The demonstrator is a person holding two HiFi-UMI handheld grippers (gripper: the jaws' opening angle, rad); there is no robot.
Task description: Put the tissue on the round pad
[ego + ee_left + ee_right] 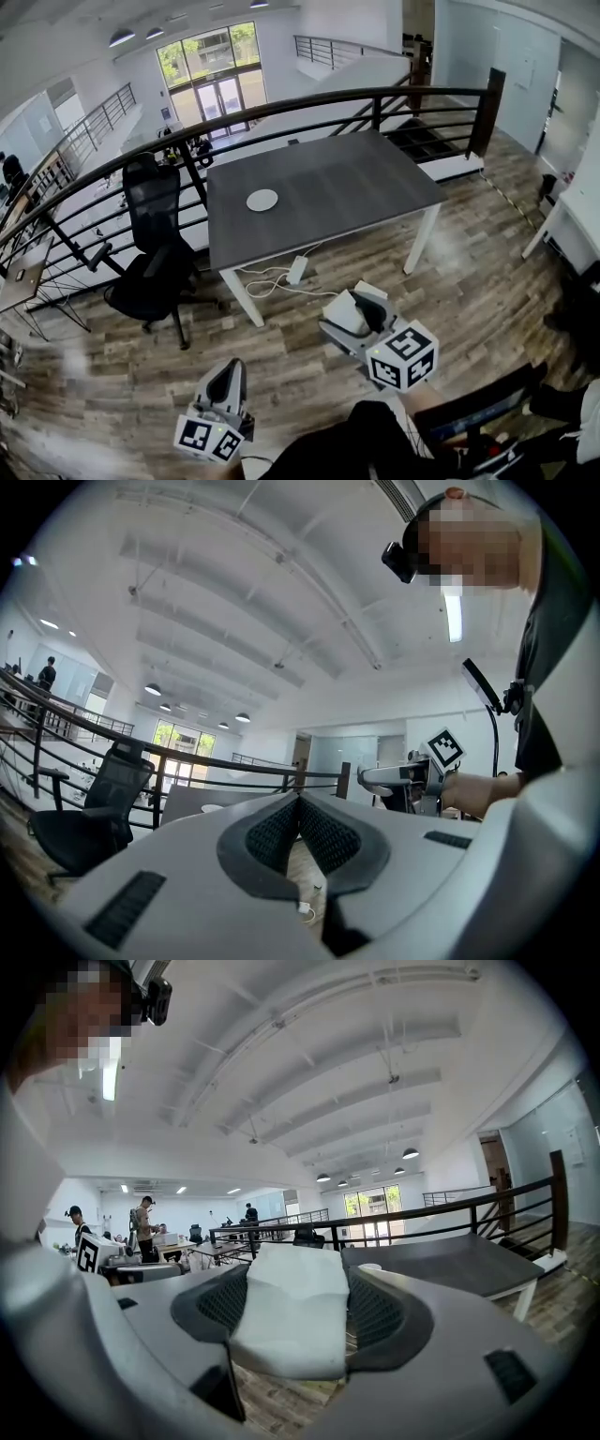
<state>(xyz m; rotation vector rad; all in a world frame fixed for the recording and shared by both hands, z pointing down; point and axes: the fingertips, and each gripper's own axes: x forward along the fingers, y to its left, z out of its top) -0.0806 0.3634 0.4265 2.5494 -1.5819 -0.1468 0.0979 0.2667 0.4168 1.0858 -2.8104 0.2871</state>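
A white folded tissue point(346, 313) sits between the jaws of my right gripper point(352, 317), which is shut on it, low and in front of the table. In the right gripper view the tissue point(289, 1321) fills the gap between the dark pads. The round white pad point(262, 200) lies on the left part of the grey table point(356, 178), well away from both grippers; it shows small in the right gripper view point(370, 1267). My left gripper point(225, 382) hangs lower left over the floor. Its jaws meet with nothing between them point(298, 803).
A black office chair point(155, 253) stands left of the table. A white power strip point(296, 270) and cable lie on the wood floor under the table's front edge. A dark curved railing point(281, 108) runs behind the table. People stand at desks far off point(145, 1227).
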